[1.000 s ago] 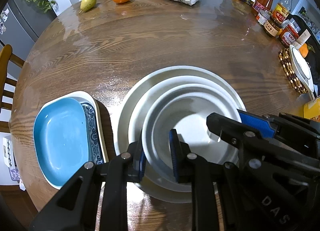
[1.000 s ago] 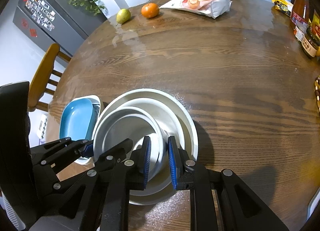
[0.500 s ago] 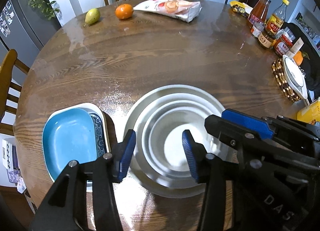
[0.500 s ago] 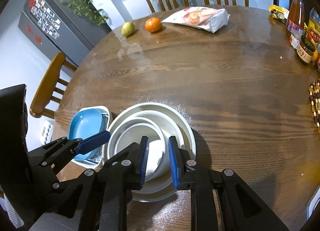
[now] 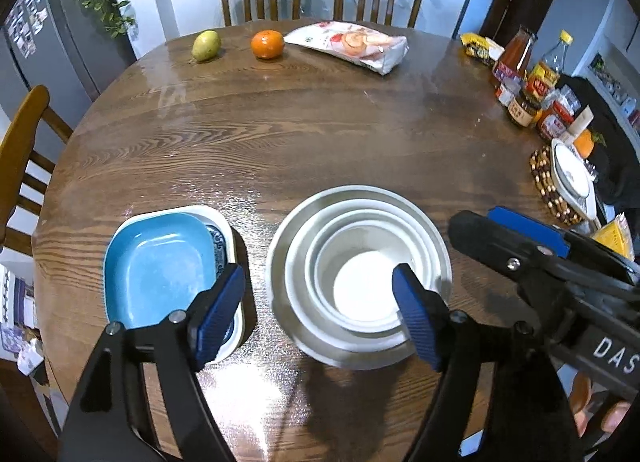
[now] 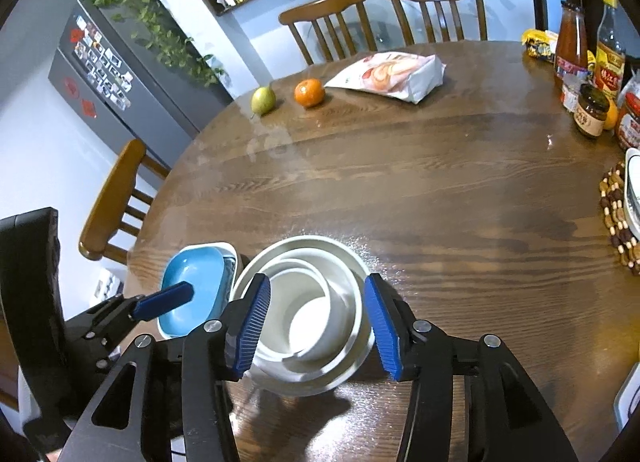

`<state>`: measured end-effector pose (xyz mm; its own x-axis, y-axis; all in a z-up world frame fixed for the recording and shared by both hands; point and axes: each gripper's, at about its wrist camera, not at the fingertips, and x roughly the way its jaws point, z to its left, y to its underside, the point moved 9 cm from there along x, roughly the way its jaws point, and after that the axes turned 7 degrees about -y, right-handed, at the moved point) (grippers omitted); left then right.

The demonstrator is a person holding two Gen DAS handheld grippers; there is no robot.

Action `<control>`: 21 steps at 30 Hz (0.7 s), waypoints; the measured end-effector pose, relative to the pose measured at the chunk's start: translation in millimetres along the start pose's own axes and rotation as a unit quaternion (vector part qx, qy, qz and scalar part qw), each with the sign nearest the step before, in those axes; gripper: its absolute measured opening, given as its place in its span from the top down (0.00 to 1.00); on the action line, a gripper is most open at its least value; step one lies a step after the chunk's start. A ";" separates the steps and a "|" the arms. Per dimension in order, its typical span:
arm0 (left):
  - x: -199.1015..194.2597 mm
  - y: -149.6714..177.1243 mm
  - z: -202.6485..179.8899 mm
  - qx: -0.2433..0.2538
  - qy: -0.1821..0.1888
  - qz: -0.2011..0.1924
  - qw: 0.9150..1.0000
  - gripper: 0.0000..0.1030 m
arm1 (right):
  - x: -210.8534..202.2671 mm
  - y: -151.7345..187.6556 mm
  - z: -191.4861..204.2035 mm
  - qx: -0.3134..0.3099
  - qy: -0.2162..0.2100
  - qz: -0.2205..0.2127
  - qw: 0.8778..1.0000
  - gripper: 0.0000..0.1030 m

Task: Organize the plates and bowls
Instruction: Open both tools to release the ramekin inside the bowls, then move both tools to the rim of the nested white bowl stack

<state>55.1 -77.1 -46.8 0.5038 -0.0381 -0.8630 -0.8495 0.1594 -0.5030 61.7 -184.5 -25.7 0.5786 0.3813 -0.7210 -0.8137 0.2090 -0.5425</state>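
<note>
A: Where does the stack of white bowls (image 5: 360, 282) sit against the tongs?

B: On the counter (image 5: 320, 134), below both. The left tongs (image 5: 320, 308) hang over it, spread wide: one blue pad over the blue dish (image 5: 160, 270) just beside the stack, the other over the innermost bowl. Nothing is pinched.

A: And the right tongs (image 6: 316, 326)?

B: Parted to a middling gap, the stack showing between the pads, neither pad pressing on a rim.

A: What differs from a second ago?

B: Then both pairs were nearly closed on the bowl's rim, one at each side. Both have just been opening and now sit higher; the bowl rests nested in the stack.
</note>
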 end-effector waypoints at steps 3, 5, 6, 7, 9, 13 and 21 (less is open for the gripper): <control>-7.1 -0.1 9.2 -0.019 0.003 -0.006 1.000 0.20 | -5.7 0.4 0.7 -0.006 0.004 -0.004 1.000 0.49; -10.2 0.5 13.0 -0.030 0.008 -0.009 0.999 0.19 | -9.7 0.9 1.1 -0.010 0.005 -0.009 1.000 0.49; -11.3 1.5 14.9 -0.034 0.011 -0.009 0.999 0.19 | -11.1 1.6 0.4 -0.011 0.005 -0.009 1.000 0.49; -12.1 3.0 16.4 -0.038 0.015 -0.007 0.999 0.19 | -12.6 2.2 -0.6 -0.011 0.005 -0.010 1.000 0.49; -12.3 6.7 18.2 -0.046 0.024 -0.002 0.999 0.19 | -14.5 4.7 -3.9 -0.009 0.008 -0.010 1.000 0.49; -11.2 16.2 21.7 -0.064 0.036 0.013 0.997 0.19 | -15.7 8.8 -12.2 0.000 0.010 -0.006 1.000 0.49; -12.5 21.4 35.8 -0.076 0.025 0.015 0.997 0.18 | -17.9 13.5 -19.3 0.004 0.014 -0.002 1.000 0.49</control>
<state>36.3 -37.9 -45.1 0.4728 -0.0862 -0.8770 -0.8797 0.0107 -0.4753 41.4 -205.9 -28.4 0.5837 0.3549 -0.7303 -0.8113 0.2183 -0.5423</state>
